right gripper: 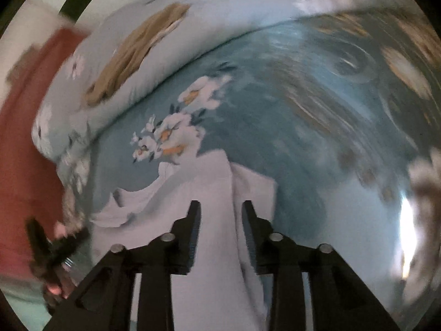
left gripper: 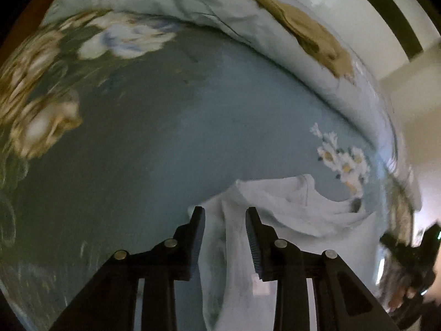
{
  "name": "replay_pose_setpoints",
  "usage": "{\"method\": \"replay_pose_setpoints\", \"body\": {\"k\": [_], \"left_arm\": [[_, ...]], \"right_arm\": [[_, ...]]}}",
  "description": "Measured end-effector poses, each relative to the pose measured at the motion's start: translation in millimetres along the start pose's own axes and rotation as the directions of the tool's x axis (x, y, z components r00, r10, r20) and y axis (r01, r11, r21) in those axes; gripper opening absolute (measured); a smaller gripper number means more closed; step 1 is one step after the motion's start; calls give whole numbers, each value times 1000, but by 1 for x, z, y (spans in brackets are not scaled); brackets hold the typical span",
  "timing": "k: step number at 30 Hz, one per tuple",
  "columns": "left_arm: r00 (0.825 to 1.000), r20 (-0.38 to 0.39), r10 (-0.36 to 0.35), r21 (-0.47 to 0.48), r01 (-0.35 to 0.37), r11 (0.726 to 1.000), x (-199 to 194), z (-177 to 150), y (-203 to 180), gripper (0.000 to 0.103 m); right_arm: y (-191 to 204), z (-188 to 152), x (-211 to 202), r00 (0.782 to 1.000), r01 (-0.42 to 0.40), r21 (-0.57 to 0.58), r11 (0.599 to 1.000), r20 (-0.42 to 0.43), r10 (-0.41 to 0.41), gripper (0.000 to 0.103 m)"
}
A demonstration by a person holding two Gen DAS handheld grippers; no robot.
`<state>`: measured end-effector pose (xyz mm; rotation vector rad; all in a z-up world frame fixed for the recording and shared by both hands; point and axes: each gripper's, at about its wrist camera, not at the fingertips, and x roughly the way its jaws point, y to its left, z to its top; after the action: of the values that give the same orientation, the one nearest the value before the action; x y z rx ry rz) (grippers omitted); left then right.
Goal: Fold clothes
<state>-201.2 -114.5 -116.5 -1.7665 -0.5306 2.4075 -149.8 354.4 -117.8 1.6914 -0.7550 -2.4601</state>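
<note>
While both grippers gape, white garment (right gripper: 209,193) runs lengthwise between fingers.

Both the left gripper (left gripper: 224,212) and the right gripper (right gripper: 222,207) point forward with jaws parted, each also glimpsed blurred at the other view's edge.

Probably bedroom: floral bedsheet (left gripper: 154,143), duvet (right gripper: 193,27).
</note>
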Motion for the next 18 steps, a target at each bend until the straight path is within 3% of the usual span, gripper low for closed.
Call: {"method": "replay_pose_setpoints", "body": {"k": [5, 10, 11, 12, 14, 18], "left_arm": [[1000, -24, -5, 48, 6, 999, 20, 10, 3, 34], [999, -18, -32, 58, 33, 998, 25, 15, 3, 31], [999, -15, -41, 57, 41, 998, 26, 16, 2, 31], [999, -10, -50, 56, 51, 997, 26, 16, 2, 28], [998, 6, -55, 66, 55, 996, 23, 14, 0, 10], [997, 49, -62, 110, 56, 992, 9, 11, -9, 7]], "right_arm": [[-4, 23, 38, 999, 11, 3, 1000, -51, -10, 37], [1, 28, 45, 997, -47, 6, 999, -64, 48, 36], [2, 29, 44, 997, -53, 2, 999, -61, 53, 34], [4, 29, 43, 997, -58, -3, 998, -57, 58, 20], [6, 29, 42, 995, -80, -7, 997, -60, 79, 7], [14, 29, 33, 993, -110, -32, 993, -50, 109, 3]]}}
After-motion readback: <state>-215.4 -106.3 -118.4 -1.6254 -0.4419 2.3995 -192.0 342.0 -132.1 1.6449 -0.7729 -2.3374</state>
